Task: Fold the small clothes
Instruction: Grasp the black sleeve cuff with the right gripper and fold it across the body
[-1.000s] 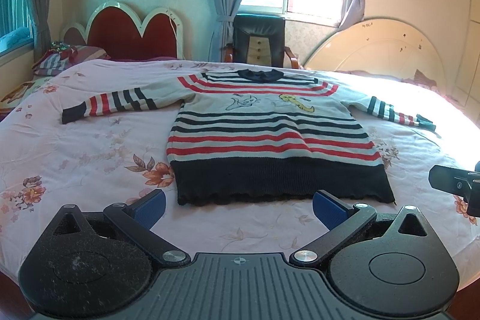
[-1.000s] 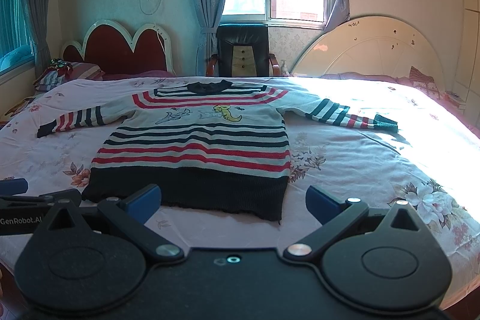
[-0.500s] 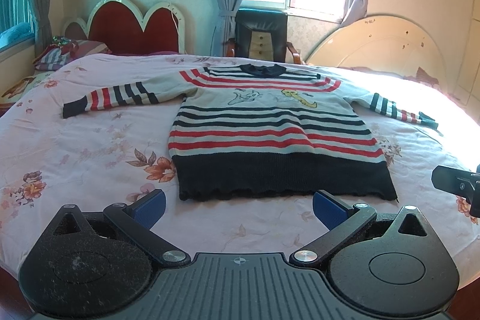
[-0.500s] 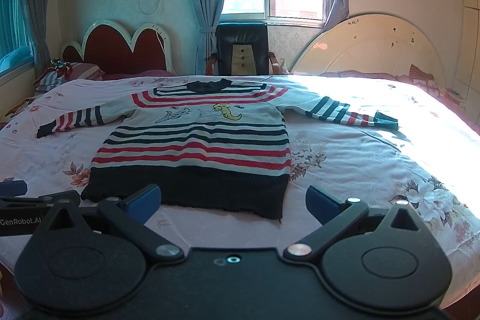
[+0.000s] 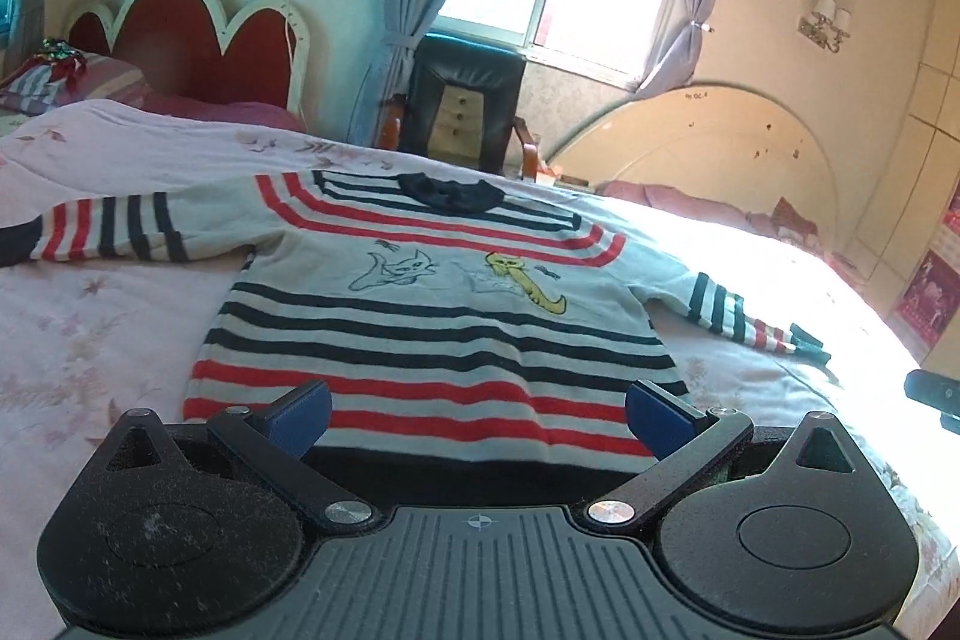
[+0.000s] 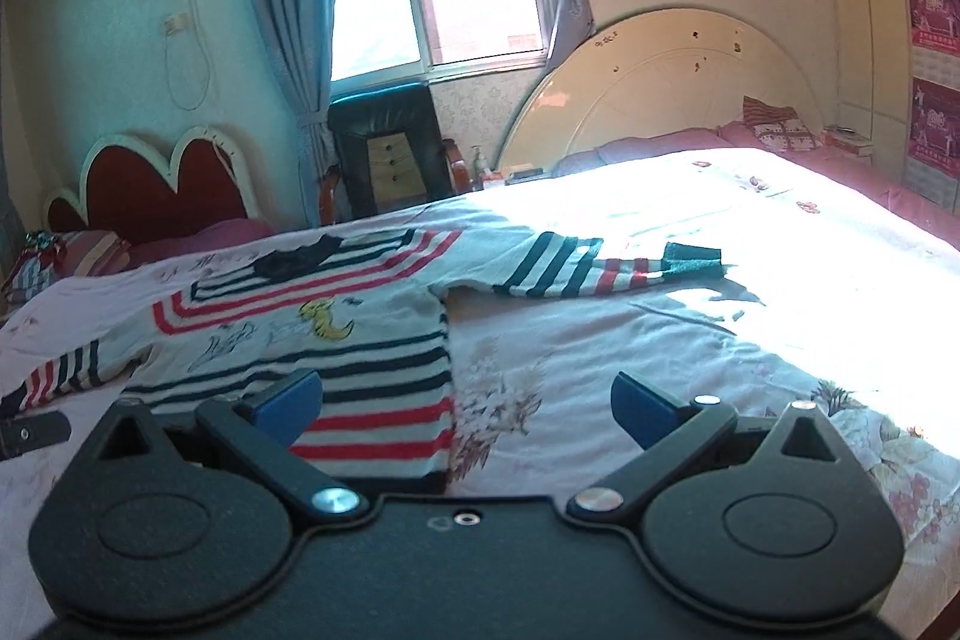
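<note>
The striped sweater (image 5: 438,334) lies flat and face up on the floral bedspread (image 5: 90,340), sleeves spread wide, so I hold my left gripper (image 5: 477,415) over its dark hem and my right gripper (image 6: 467,409) at its right edge, both with fingers spread wide and empty. Nothing lies on the sweater; the office chair (image 6: 390,148) and headboards stand well behind it.

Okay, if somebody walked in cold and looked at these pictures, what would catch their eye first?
Probably the striped sweater, spread flat with both sleeves out on the floral bedspread, a cat and a yellow figure on its chest. Next, both open grippers near its hem, the left gripper over the middle, the right gripper at its right edge.
</note>
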Available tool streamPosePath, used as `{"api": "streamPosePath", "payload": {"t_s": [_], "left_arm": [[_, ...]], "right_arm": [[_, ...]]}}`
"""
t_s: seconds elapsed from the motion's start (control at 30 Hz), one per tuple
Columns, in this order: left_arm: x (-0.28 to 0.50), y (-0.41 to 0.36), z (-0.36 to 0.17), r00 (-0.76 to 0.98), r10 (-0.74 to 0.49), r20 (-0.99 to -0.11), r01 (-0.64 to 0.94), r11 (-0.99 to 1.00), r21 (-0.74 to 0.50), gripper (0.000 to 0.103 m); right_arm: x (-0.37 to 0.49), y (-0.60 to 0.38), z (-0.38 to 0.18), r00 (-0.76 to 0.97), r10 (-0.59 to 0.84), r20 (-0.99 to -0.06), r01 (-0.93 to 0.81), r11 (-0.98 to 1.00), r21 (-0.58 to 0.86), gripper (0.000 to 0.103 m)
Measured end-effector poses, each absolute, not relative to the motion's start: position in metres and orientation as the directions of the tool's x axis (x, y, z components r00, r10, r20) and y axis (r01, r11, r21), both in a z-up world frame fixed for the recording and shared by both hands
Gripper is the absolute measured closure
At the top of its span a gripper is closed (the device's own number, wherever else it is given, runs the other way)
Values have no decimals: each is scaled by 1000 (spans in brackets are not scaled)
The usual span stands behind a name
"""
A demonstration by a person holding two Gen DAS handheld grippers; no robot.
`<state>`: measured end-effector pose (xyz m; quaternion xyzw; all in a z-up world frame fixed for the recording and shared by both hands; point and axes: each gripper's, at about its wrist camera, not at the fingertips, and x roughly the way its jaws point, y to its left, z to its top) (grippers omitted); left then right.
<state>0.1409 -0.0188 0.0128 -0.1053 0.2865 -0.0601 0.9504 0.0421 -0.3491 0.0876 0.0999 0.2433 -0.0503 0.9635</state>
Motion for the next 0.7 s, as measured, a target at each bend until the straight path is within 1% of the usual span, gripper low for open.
{"api": "streamPosePath", "payload": {"t_s": [0.03, 0.07, 0.1, 0.13, 0.17, 0.27, 0.37, 0.47, 0.6, 0.7], "left_arm": [[152, -24, 12, 826, -196, -528, 72, 966, -246, 0], [163, -29, 11, 828, -196, -525, 72, 966, -247, 0], [174, -35, 10, 831, -184, -525, 62, 969, -240, 0], [186, -40, 8, 830, -172, -531, 54, 972, -230, 0], [197, -45, 6, 826, -159, -541, 42, 974, -223, 0], [235, -58, -4, 807, -122, -578, -3, 978, -210, 0], [269, -69, -15, 783, -76, -617, -50, 981, -185, 0], [295, -77, -22, 764, -65, -642, -83, 977, -197, 0], [311, -86, -32, 747, -48, -663, -85, 982, -166, 0], [315, -87, -36, 732, -40, -680, -93, 983, -158, 0]], "right_arm": [[53, -362, 86, 879, -56, -474, 163, 969, 186, 5], [67, -377, 84, 881, -57, -469, 176, 961, 213, 15], [81, -391, 80, 880, -58, -471, 190, 953, 237, 22], [95, -404, 76, 877, -62, -477, 205, 945, 256, 34], [112, -421, 69, 873, -69, -484, 227, 934, 276, 41], [156, -468, 48, 867, -87, -491, 284, 895, 344, 52], [197, -518, 21, 855, -99, -509, 354, 828, 435, 58], [234, -566, -17, 832, -100, -546, 432, 734, 524, 59], [263, -604, -62, 804, -92, -588, 507, 624, 595, 59], [267, -617, -78, 824, -82, -560, 502, 565, 655, 60]]}}
